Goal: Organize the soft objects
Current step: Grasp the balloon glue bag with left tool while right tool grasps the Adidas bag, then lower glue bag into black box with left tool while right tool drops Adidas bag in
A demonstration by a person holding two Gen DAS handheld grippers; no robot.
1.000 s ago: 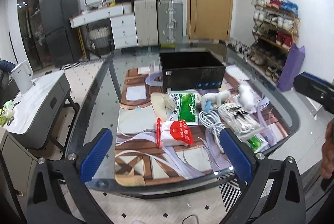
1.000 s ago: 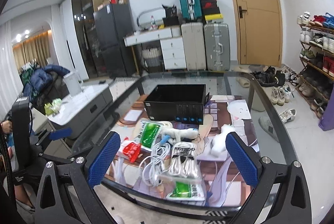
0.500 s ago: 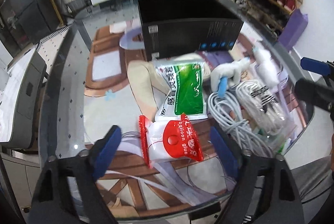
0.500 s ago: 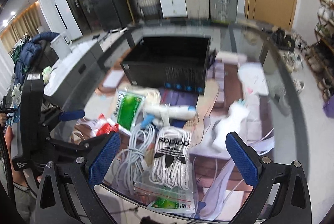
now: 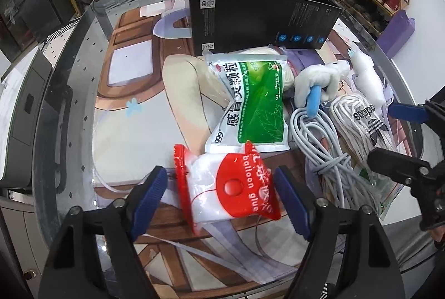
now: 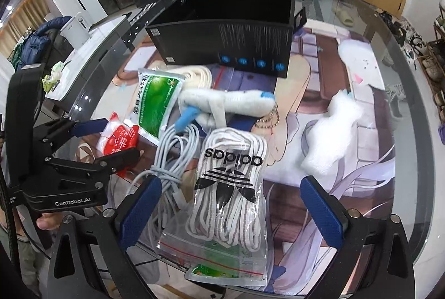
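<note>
The left gripper [image 5: 221, 200] sits low in the left wrist view, its jaws apart on either side of the red pouch [image 5: 230, 187], which lies between the blue pads [image 5: 148, 194] without either pad visibly pressing on it; these jaws have just been closing. Above the pouch, at frame centre, lies the green packet [image 5: 254, 104], and above that, at the top, stands the black box [image 5: 258, 12] on the glass table [image 5: 69, 76]. Right of the packet lie a white plush [image 5: 319, 81] with a blue tip, a grey cable coil [image 5: 314, 137], and the bagged white laces [image 5: 358, 118], with a second white plush [image 5: 367, 79] toward the right edge. In the right wrist view the right gripper [image 6: 230, 207] fills the bottom of the frame, jaws wide apart and just beginning to close, with the laces bag [image 6: 230, 187] and part of the cable [image 6: 169, 159] lying between the pads [image 6: 321, 211]; neither pad touches the bag. The box [image 6: 222, 40] stands at the upper centre, its open top facing up. The long plush [image 6: 228, 104] lies just below it, the other plush [image 6: 333, 137] at centre right, and the green packet [image 6: 155, 101] at centre left. The left gripper [image 6: 108, 139] enters from the left edge around the red pouch [image 6: 119, 141], with a hand [image 6: 48, 221] showing beneath it.
</note>
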